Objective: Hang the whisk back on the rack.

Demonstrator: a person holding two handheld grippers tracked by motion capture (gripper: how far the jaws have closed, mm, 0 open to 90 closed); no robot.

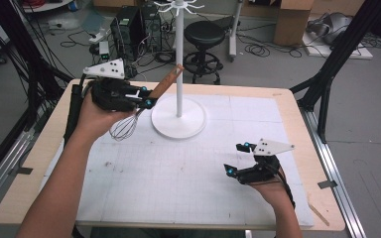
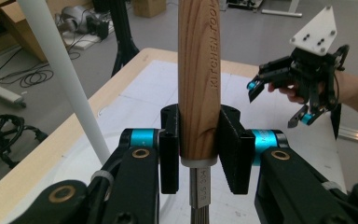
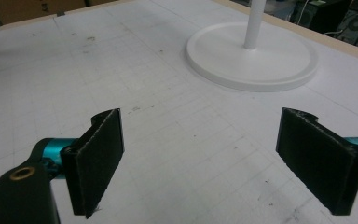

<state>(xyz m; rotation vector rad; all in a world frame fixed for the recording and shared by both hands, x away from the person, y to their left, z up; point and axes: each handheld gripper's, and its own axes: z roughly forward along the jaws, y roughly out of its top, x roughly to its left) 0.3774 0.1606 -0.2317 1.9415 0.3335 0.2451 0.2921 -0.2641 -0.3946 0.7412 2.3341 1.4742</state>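
Left gripper (image 1: 146, 99) is clamping the whisk (image 1: 144, 106) handle, probably just beside the stand (image 1: 178, 116); right gripper (image 1: 238, 158), at 5 o'clock, is gaping wide.

Readable marks: two, both on the whisk.
Wooden handle (image 2: 199, 79) carries "KITCHEN TOO…" engraved lengthwise, the end cut off at the frame's top. Steel collar (image 2: 200, 189) below it stamped "SUS 304", small, faint, partly between the jaws.

A wooden table (image 1: 39, 163) carries a white grid mat (image 1: 178, 183) and stand base (image 1: 178, 120)
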